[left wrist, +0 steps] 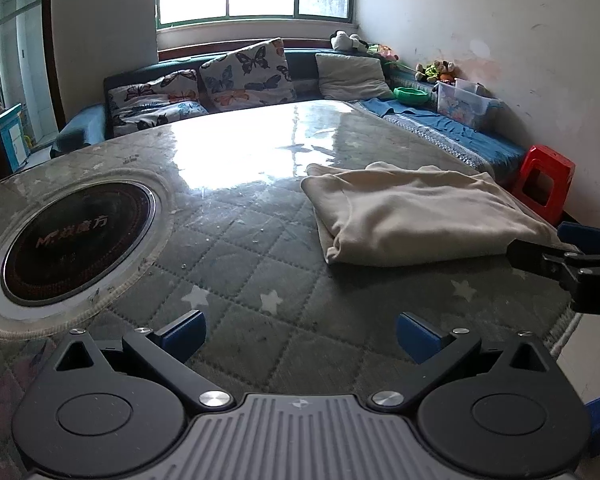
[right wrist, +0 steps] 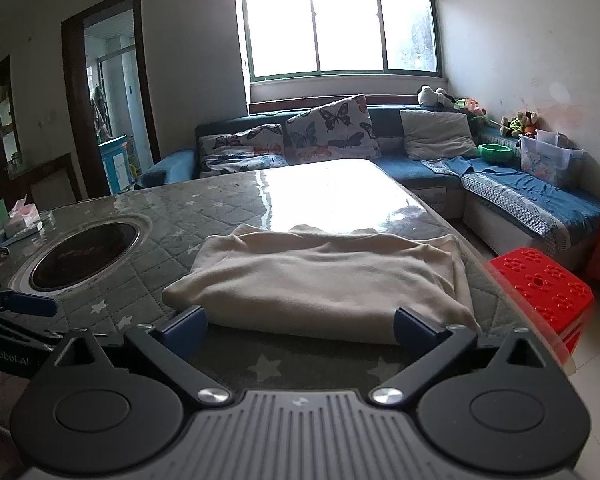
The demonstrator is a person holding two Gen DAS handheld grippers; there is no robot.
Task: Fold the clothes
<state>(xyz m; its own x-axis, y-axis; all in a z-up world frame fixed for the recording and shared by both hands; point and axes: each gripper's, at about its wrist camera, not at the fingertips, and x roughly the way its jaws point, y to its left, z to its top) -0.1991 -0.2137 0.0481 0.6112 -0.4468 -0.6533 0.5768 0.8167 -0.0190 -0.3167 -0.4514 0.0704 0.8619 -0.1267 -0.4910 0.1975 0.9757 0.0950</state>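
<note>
One cream garment lies folded near the right edge of the quilted counter. Left hand-held gripper hovers wide open and empty over bare quilt. Right hand-held gripper gapes at the garment's near edge, seemingly not touching it.

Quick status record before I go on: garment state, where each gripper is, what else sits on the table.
garment: cream garment, folded into a compact rectangle, lying flat on the table
left gripper: open, over bare table, to the left of the garment, holding nothing
right gripper: open, at the garment's near edge, not gripping it
table: quilted star cover under clear film; round inset burner to the left
beside table: red stool
</note>
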